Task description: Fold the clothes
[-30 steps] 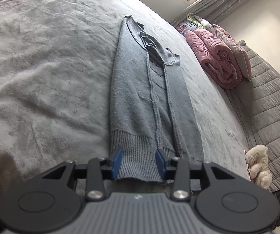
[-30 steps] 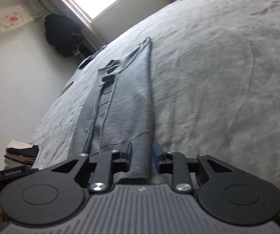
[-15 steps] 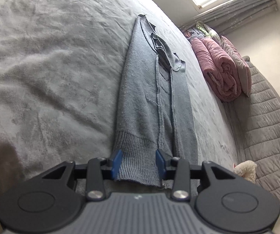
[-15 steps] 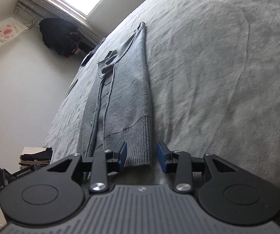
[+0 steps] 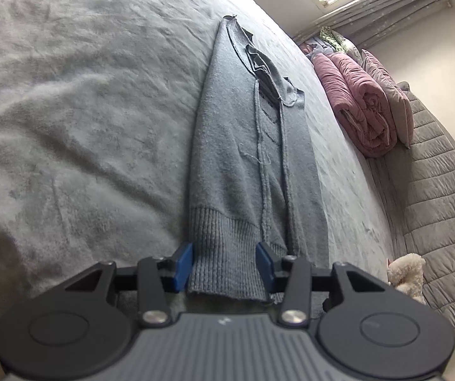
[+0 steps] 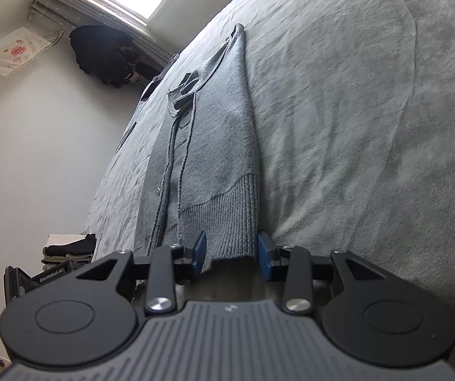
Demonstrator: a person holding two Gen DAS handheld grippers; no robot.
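A grey-blue knitted sweater (image 5: 243, 146) lies flat on the grey bed (image 5: 69, 111), its sides folded in to a long narrow strip, with the ribbed hem nearest me. My left gripper (image 5: 224, 265) is open, its blue pads on either side of the hem's left part. The sweater also shows in the right wrist view (image 6: 214, 133). My right gripper (image 6: 231, 252) is open, its pads on either side of the hem's right corner. The hem lies between the jaws of both, ungripped.
A rolled pink quilt (image 5: 360, 104) and pillows lie at the bed's far right, next to a grey quilted headboard (image 5: 433, 190). A plush toy (image 5: 406, 273) sits beside it. Folded clothes (image 6: 69, 247) are stacked below the bed's left edge. Dark clothing (image 6: 103, 54) hangs by the window.
Both grippers have moved forward along the bed to the sweater's hem. The right gripper's jaws have opened wider, and the hem now sits between them.
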